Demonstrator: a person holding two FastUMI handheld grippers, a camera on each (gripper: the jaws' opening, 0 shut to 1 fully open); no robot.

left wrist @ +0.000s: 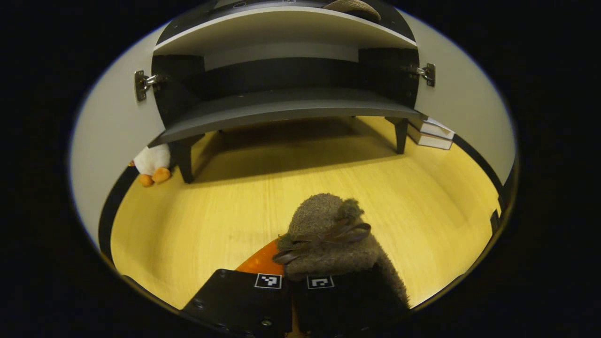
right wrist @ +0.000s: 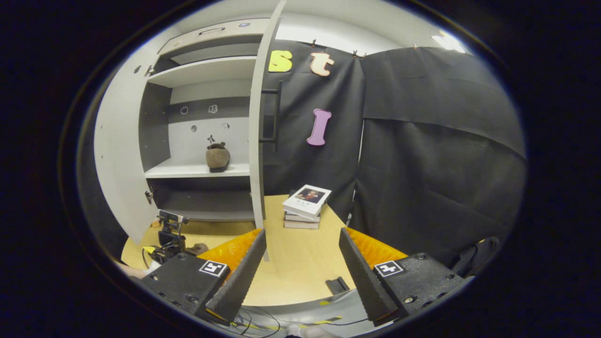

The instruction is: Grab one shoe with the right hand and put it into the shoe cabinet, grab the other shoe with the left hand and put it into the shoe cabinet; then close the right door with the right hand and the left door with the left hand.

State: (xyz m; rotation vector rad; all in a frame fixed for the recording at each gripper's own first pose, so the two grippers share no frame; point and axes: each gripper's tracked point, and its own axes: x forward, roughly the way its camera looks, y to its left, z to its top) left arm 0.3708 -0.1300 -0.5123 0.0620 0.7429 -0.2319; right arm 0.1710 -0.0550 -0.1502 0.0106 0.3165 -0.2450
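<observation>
A brown fuzzy shoe [left wrist: 328,234] with a dark bow sits between my left gripper's [left wrist: 288,277] fingers, which are shut on its heel end, low over the wooden floor. The shoe cabinet [left wrist: 281,110] stands straight ahead with both doors swung wide. The other brown shoe [right wrist: 218,157] rests on the cabinet's middle shelf [right wrist: 188,171]; in the left gripper view its toe [left wrist: 352,5] peeks over the shelf above. My right gripper [right wrist: 303,249] is open and holds nothing, back from the cabinet beside the right door [right wrist: 256,141]. Lower left in the right gripper view is the left gripper [right wrist: 171,239].
A plush penguin [left wrist: 152,164] lies by the cabinet's left leg. A stack of books [right wrist: 305,206] sits on the floor beyond the right door. The left door [left wrist: 108,126] and right door [left wrist: 465,108] flank the opening. Black cloth walls the booth's right side.
</observation>
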